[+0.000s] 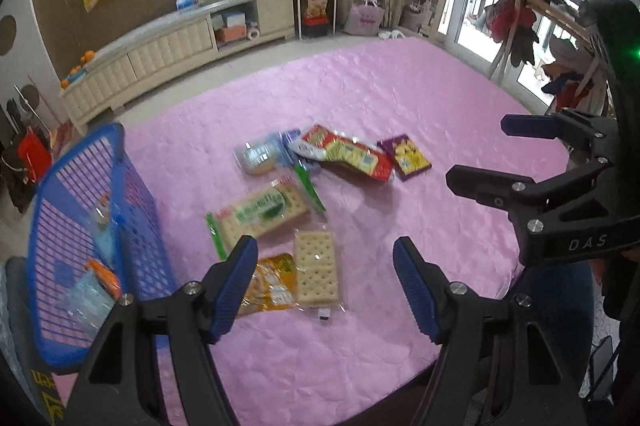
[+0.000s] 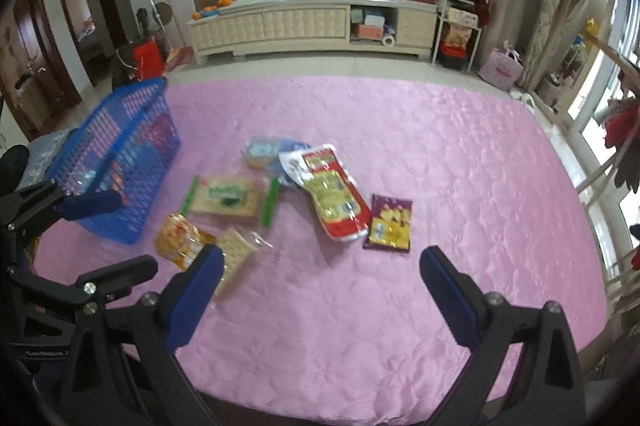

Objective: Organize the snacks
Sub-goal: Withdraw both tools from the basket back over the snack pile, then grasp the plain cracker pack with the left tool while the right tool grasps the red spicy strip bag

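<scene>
Here, snacks lie loose mid-bed on the pink cover (image 1: 400,97): cracker pack (image 1: 316,268) beside orange bag (image 1: 272,284), green-edged pack (image 1: 260,214) behind, red pack (image 1: 352,151) and purple packet (image 1: 406,155) farther out. Basket (image 1: 80,226) at left holds a few already. Left tool (image 1: 324,286) spread, empty, above the crackers; right tool (image 2: 320,294) spread, empty. Risks: packs overlap, so a pinch may drag a neighbour; slick wrappers slip; crackers crush.

Left wrist view angled steeply down over the pink bedspread (image 1: 400,105) from its near edge, blue basket (image 1: 80,226) close at left, right wrist view beside it, perhaps slightly farther back, both shared the snack pile (image 2: 312,193).
</scene>
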{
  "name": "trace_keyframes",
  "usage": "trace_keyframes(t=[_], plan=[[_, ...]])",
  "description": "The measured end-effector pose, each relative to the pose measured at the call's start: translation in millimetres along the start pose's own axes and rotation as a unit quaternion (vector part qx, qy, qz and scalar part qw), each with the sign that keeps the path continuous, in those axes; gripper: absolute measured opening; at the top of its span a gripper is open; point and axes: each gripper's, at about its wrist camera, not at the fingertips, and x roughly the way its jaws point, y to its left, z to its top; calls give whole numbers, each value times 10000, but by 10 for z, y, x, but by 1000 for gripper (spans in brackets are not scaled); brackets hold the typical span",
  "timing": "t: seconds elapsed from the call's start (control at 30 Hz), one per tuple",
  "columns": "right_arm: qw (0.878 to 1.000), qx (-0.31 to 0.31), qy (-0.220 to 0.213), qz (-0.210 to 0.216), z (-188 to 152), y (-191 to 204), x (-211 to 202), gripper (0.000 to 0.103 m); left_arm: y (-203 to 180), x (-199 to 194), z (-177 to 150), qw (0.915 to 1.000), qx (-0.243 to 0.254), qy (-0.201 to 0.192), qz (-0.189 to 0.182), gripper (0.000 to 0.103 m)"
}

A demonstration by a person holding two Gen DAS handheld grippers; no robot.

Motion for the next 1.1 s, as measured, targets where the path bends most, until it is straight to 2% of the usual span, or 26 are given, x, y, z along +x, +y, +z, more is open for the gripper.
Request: trace_keyframes(t=[0.33, 0.47, 0.57, 0.67, 0.73, 0.87, 0.93, 1.1], plan=[[9987, 416, 305, 49, -317, -137, 453, 100, 109, 562, -162, 9979, -225, 601, -92, 68], [9983, 526, 190, 158, -388, -189, 538, 100, 102, 806, -194, 9962, -152, 842, -131, 68], [9985, 541, 27, 85, -444, -254, 584, 100, 95, 997, -250, 9944, -149, 1037, -143, 68], [9982, 597, 88, 51, -506, -323, 674, 100, 102, 1173, -282, 9923, -155, 1227, -90, 67], [9979, 624, 171, 39, -545, -343, 725, 100, 98, 1256, -297, 9910, -178, 1318, -130, 60], [9972, 722, 206, -20, -635, -389, 760, 100, 43, 1270, -316, 9920, -24, 1260, 65, 52], [9964, 807, 239, 15, -666, -410, 761, 100, -5, 1262, -321, 9920, -11, 1263, 71, 43], [9963, 822, 266, -5, -720, -385, 722, 100, -117, 1199, -338, 9916, -158, 1280, 110, 40]])
